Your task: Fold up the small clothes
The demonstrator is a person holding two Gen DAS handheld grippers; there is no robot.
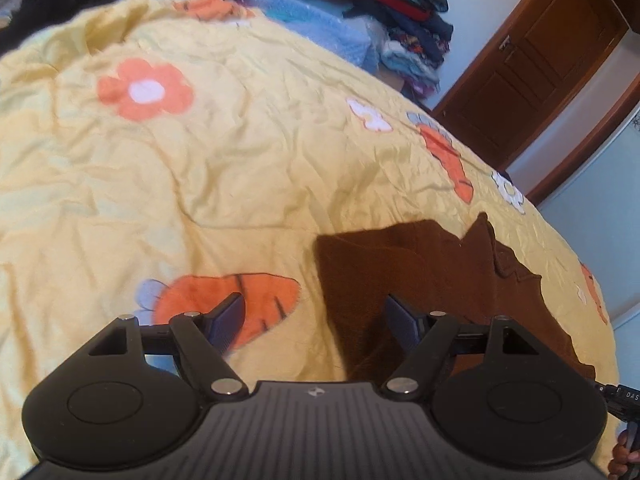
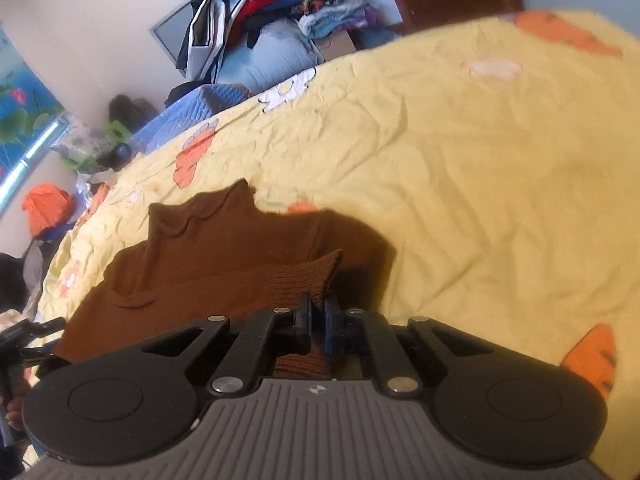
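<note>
1. A brown knitted garment [image 2: 224, 256] lies on a bed covered by a wrinkled yellow bedspread [image 1: 200, 184] printed with orange carrots and white flowers.
2. The right claw [image 2: 318, 320] is clenched on a ribbed edge of the brown garment, and the pinched fabric stands up in a ridge between its two fingers.
3. The left claw [image 1: 316, 320] is released, its fingers spread wide above the bed; its right finger [image 1: 402, 320] hangs over the near left part of the garment, and its left finger over a printed carrot. Nothing is between them.
4. In the left wrist view the garment lies toward the right side of the bed, its neck pointing to the far side.
5. Beyond the bed, a tall pile of mixed clothes [image 2: 288, 0] is stacked against the far wall, beside a brown wooden door [image 1: 536, 56].
6. A quilted blue blanket [image 2: 192, 112] lies at the far edge of the bed.
</note>
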